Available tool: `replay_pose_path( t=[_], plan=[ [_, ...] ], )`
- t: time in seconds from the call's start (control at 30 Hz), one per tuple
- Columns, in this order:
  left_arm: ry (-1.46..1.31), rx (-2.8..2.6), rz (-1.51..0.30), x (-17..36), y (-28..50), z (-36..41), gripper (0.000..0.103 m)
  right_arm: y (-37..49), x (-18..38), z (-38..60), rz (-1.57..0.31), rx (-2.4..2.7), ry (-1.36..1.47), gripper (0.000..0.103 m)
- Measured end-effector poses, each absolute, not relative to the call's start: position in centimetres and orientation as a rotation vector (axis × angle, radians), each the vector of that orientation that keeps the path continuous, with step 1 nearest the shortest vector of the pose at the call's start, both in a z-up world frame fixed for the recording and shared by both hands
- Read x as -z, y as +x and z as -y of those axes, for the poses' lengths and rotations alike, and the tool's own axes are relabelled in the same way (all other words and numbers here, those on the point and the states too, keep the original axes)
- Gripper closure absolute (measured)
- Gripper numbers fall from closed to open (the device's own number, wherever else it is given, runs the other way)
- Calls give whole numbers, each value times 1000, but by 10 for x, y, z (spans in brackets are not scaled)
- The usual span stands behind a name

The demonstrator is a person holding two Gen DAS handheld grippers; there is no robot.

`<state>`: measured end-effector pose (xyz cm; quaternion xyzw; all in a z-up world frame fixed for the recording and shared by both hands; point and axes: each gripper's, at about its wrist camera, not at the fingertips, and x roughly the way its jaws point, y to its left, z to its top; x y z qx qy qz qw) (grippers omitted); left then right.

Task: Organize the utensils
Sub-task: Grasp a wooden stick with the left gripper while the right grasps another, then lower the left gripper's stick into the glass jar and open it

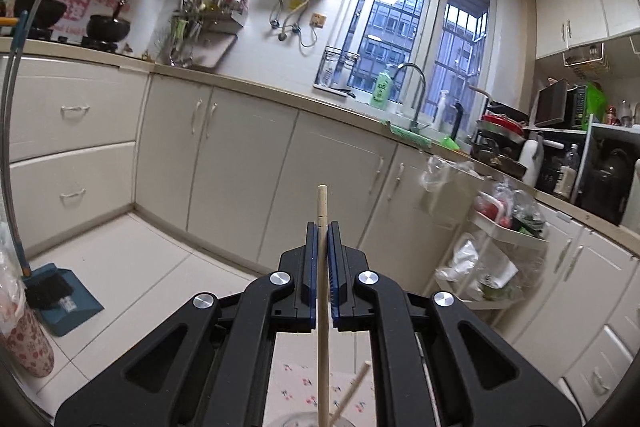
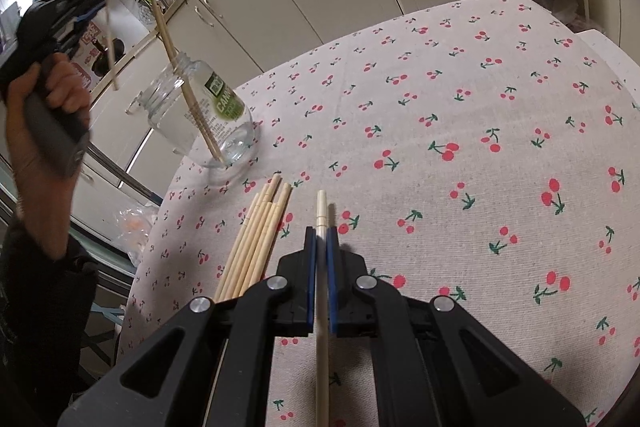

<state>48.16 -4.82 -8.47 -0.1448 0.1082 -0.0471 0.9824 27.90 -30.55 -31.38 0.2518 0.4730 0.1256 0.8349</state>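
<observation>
Above cherry-print tabletop [image 2: 440, 87]: both grippers holding chopsticks.
Left gripper [image 2: 98, 1] clamps pale wooden chopstick [image 2: 110, 43] over clear glass jar [image 2: 200, 115]; right gripper [image 2: 320, 231] clamps another chopstick [image 2: 321, 211] beside loose bundle [image 2: 256, 239].

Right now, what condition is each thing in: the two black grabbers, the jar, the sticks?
Left gripper: shut on a pale wooden chopstick, held above the jar.
Right gripper: shut on another pale wooden chopstick.
Clear glass jar: upright, lidless, one chopstick leaning inside.
Loose bundle of wooden chopsticks: lying flat on the cherry-print tablecloth.
</observation>
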Motion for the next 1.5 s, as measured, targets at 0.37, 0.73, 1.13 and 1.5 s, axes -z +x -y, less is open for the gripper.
replay_pose_path(
  t=[0.37, 0.73, 1.13, 1.5],
  plan=[
    [-233, 41, -213, 126, 482, 57, 98, 278, 313, 309, -988, -276, 556, 97],
    [-130, 87, -272, 154, 462, 62, 98, 279, 306, 318, -916, -288, 666, 97],
    [-22, 146, -356, 171, 433, 61, 96, 300, 237, 308, -696, -320, 668, 97],
    [-47, 140, -401, 178, 388, 33, 63, 337, 164, 290, -447, -335, 667, 97]
  ],
)
